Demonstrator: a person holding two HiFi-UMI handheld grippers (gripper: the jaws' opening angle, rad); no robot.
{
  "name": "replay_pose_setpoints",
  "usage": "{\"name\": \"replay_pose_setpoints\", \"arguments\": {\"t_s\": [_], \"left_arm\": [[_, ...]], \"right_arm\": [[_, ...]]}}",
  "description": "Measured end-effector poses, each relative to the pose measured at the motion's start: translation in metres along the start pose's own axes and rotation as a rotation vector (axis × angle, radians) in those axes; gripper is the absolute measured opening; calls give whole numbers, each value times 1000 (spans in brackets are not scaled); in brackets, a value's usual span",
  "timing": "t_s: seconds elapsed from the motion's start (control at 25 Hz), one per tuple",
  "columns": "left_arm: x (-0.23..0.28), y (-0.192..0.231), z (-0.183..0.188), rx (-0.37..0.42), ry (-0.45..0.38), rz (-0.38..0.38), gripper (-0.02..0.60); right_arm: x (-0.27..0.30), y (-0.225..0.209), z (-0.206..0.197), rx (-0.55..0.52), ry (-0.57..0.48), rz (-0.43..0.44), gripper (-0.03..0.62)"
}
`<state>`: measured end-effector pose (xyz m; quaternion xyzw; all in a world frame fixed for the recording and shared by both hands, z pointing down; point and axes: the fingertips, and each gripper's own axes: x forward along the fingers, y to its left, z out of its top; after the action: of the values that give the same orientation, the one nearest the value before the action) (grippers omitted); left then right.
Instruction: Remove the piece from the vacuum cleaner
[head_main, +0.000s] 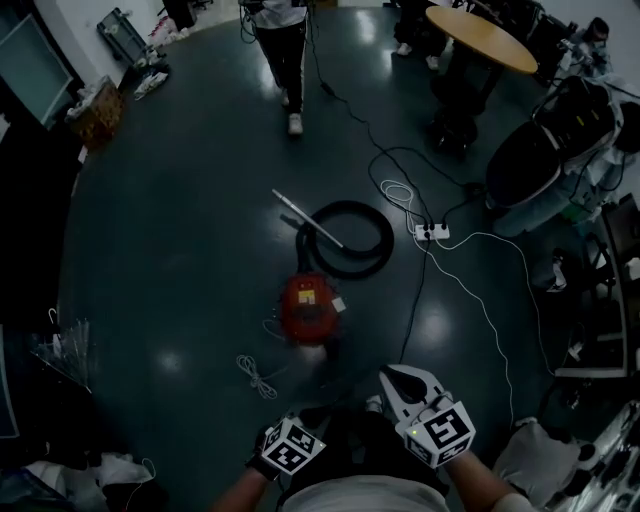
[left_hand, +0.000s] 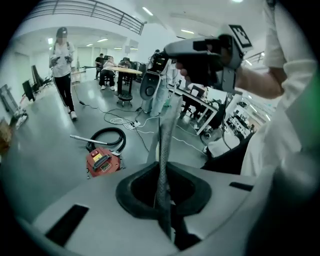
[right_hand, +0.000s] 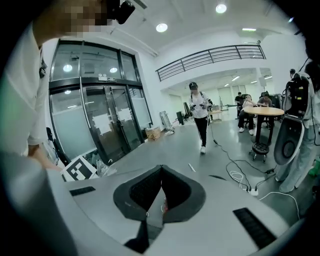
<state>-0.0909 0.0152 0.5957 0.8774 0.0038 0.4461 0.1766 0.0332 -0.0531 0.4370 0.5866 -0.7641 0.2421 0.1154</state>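
Red vacuum cleaner (head_main: 305, 308) sits on the floor (head_main: 180, 250) at centre frame, well apart from both grippers.
Fingers of the left gripper (left_hand: 166, 125) and right gripper (head_main: 392, 376) are closed on nothing, low in the frame near the body. The cleaner lies up-frame, almost straight above the left and up-left of the right. Black hose (head_main: 352, 238) coils beyond it. Metal wand (head_main: 310, 218) runs upper left to lower right. The reach likely goes forward and down, and the left looks better lined up.
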Motion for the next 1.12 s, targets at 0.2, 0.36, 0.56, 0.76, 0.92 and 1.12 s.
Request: {"name": "replay_pose_setpoints", "arguments": {"t_s": [0.2, 0.36, 0.56, 0.76, 0.92, 1.12], "left_arm": [[-42, -36, 53, -125, -108, 31, 26], [-80, -67, 100, -225, -212, 48, 26], [-105, -104, 152, -269, -335, 50, 26], [-113, -125, 165, -299, -381, 94, 26], [-118, -139, 167, -306, -396, 116, 26], [-113, -156, 160, -280, -400, 104, 26]], "right_arm": [[-43, 32, 21, -25, -24, 77, 12], [-79, 51, 33, -9, -23, 124, 12], [-112, 50, 39, -17, -19, 146, 12], [-129, 46, 39, -29, -44, 188, 12], [-138, 51, 35, -53, -34, 212, 12], [-153, 57, 28, -99, -34, 180, 11]]}}
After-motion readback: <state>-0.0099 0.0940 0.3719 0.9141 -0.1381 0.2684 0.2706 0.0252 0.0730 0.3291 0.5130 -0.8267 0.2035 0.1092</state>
